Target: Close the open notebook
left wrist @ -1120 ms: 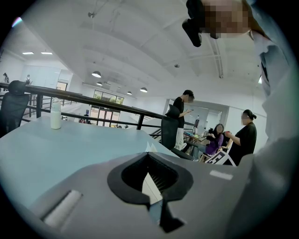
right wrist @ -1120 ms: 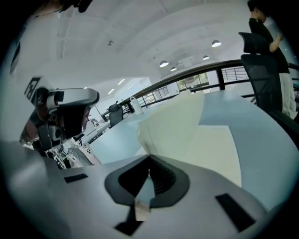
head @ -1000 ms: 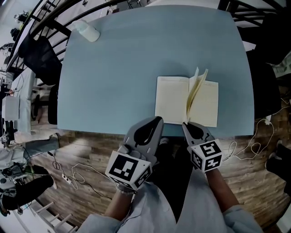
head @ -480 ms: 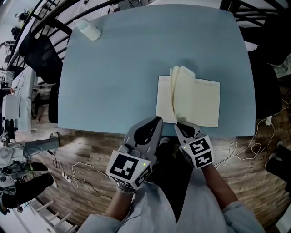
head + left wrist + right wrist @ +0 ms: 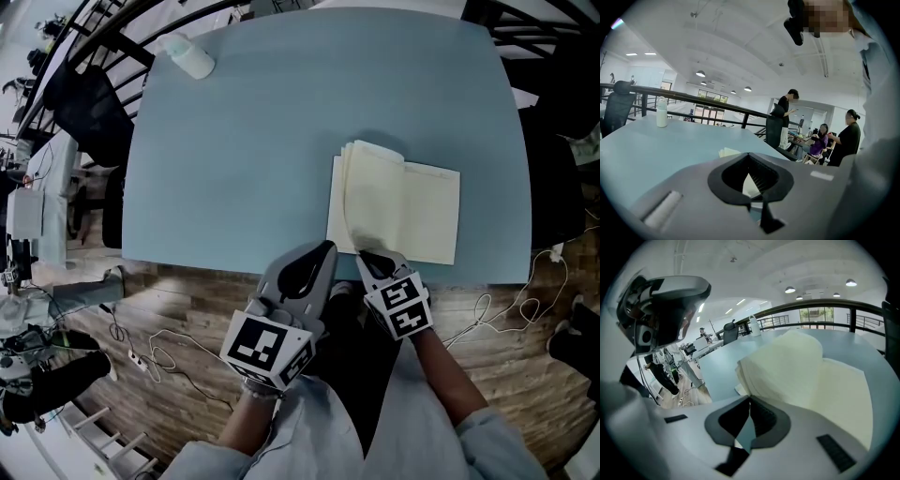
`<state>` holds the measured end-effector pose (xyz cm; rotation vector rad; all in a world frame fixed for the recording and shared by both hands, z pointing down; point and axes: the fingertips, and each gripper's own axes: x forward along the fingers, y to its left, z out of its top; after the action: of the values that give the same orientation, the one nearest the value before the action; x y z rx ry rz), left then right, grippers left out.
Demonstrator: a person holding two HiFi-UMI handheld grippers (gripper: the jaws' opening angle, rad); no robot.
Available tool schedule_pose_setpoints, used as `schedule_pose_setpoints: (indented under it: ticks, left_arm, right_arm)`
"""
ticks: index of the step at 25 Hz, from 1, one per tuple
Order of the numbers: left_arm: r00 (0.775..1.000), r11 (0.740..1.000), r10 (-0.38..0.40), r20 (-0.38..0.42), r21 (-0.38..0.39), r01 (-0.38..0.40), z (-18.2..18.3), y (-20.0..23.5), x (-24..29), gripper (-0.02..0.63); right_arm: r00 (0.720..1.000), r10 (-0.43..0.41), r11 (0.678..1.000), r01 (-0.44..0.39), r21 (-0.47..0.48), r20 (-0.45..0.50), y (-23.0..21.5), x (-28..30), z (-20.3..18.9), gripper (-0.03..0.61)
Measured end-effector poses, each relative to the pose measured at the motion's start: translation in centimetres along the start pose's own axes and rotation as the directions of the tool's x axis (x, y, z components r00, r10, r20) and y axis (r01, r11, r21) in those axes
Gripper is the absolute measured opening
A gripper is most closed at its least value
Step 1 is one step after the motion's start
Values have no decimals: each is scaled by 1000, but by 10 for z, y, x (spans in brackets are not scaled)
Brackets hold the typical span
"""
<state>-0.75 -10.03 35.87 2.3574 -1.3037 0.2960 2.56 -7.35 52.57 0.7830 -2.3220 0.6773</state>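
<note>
A cream-paged notebook (image 5: 412, 211) lies open at the near right of the blue table (image 5: 253, 159). A thick sheaf of its pages (image 5: 370, 192) arches over onto the left half. My right gripper (image 5: 363, 255) is shut and sits at the notebook's near edge, by the foot of the turned sheaf. In the right gripper view the curved pages (image 5: 787, 366) rise just beyond the closed jaws (image 5: 750, 401), with nothing clearly pinched. Beside it on the left, my left gripper (image 5: 324, 247) is also shut and empty at the table's near edge. In the left gripper view the notebook (image 5: 729, 152) peeks over that gripper (image 5: 750, 161).
A white bottle (image 5: 187, 56) stands at the table's far left corner. Cables (image 5: 150, 361) trail over the wooden floor below the near edge. Dark chairs (image 5: 84, 112) and railings ring the table. Several people (image 5: 846, 138) are beyond the far side.
The pages that stood upright at the spine have swung over to the left half. My right gripper slid left and lower along the near edge; the left gripper stayed put.
</note>
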Motion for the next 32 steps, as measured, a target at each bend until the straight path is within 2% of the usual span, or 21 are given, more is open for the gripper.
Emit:
schedule_pose_setpoints:
  ticks: [7,10,14,18,22,27,30,32]
  left_arm:
    - [1000,1000,-4,-2,-5,4,-3,4,0,3]
    - [1000,1000,-6,-4,-11,6,-3,3,3,3]
    - [1000,1000,-22,-3,-12,22,-3,0,9,3]
    - [999,999,-54,-4,-2,54,-2,-6,14,3]
    - [997,998,-70,-9,1,71,-2,-9,20,4]
    - [995,996,-93,-19,11,94,-4,-19,25,4]
    - [995,995,-98,-22,16,99,-3,-21,28,3]
    - [995,995,-101,-25,19,101,-2,-23,29,3]
  right_arm:
    - [999,34,999,-34,11,-14,8,2,-4,3]
    - [1000,21,999,-21,42,-1,2,-10,-6,48]
    - [999,-35,995,33,94,18,-14,-29,-10,77]
    - [992,-127,980,122,157,24,-39,-54,-20,98]
    - [966,-257,936,249,249,-2,-77,-81,-41,115]
    - [906,-417,838,412,357,-67,-121,-116,-78,133]
    - [882,-458,799,463,384,-110,-137,-124,-92,140]
    - [880,-459,785,467,406,-124,-141,-125,-97,146]
